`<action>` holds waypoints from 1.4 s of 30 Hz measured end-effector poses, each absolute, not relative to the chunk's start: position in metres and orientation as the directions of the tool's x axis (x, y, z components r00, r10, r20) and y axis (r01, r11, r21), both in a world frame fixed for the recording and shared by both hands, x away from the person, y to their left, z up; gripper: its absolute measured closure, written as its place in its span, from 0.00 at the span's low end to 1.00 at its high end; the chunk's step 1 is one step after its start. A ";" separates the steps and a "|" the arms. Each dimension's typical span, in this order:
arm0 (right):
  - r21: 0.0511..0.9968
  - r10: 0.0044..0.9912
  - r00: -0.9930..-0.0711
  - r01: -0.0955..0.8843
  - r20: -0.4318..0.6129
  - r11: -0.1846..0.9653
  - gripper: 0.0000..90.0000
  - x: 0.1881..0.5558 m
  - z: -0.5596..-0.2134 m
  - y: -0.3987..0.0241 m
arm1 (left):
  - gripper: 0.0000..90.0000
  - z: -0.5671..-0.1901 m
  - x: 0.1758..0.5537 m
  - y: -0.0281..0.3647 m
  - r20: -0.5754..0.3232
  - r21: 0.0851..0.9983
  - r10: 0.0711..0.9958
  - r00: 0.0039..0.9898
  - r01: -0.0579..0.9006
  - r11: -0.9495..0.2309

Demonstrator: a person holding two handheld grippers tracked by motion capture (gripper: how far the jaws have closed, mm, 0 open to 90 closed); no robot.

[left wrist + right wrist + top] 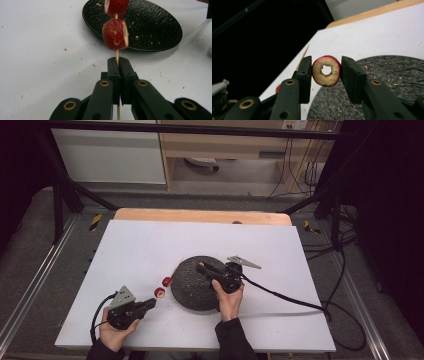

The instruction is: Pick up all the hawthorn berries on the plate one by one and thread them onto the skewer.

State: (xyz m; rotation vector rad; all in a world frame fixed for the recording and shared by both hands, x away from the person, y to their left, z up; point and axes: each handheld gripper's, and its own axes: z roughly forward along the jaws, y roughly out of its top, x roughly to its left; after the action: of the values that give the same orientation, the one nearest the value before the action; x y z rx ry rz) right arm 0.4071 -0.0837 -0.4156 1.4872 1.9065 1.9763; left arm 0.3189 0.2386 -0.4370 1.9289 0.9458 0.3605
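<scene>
Over the plate (192, 287) at 9 o'clock | right tongs (326, 71) pinching cored fruit ring (326, 71) | left tongs (117, 65) clamp loaded skewer (116, 53) | risk: hole misses tip, ring splits or slips.

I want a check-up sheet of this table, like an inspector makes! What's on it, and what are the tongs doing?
Surface: white table top, dotted with small crumbs near the plate.
Job's things: thin wooden skewer carrying two red fruit pieces; a third red fruit ring with a hole through its middle; black textured plate.
Clutter: nothing seen besides crumbs.
Tongs: left tongs shut on the skewer; right tongs shut on the fruit ring, above the plate.
Cables: one black cable trails from the right tongs across the table; more lie on the floor at right.
Surroundings: dark metal frame, grey floor, pale wooden cabinet behind.
</scene>
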 end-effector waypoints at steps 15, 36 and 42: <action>0.775 0.567 -0.532 0.479 0.629 -0.412 0.69 0.408 -0.421 -0.078 | 0.98 -0.437 0.317 0.234 -0.133 0.849 0.743 0.656 0.462 -0.256; 0.757 0.537 -0.536 0.407 0.651 -0.511 0.69 0.418 -0.404 -0.087 | 0.98 -0.427 0.316 0.214 -0.131 0.869 0.740 0.660 0.436 -0.234; 0.749 0.527 -0.539 0.390 0.658 -0.536 0.69 0.420 -0.398 -0.090 | 0.98 -0.425 0.316 0.205 -0.134 0.873 0.733 0.667 0.430 -0.230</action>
State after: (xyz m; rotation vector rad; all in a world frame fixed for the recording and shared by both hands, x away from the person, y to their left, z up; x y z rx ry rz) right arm 0.4200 -0.0897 -0.3982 1.4590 1.4632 2.2413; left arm 0.3162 0.2046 -0.4248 1.8665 0.9173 0.3744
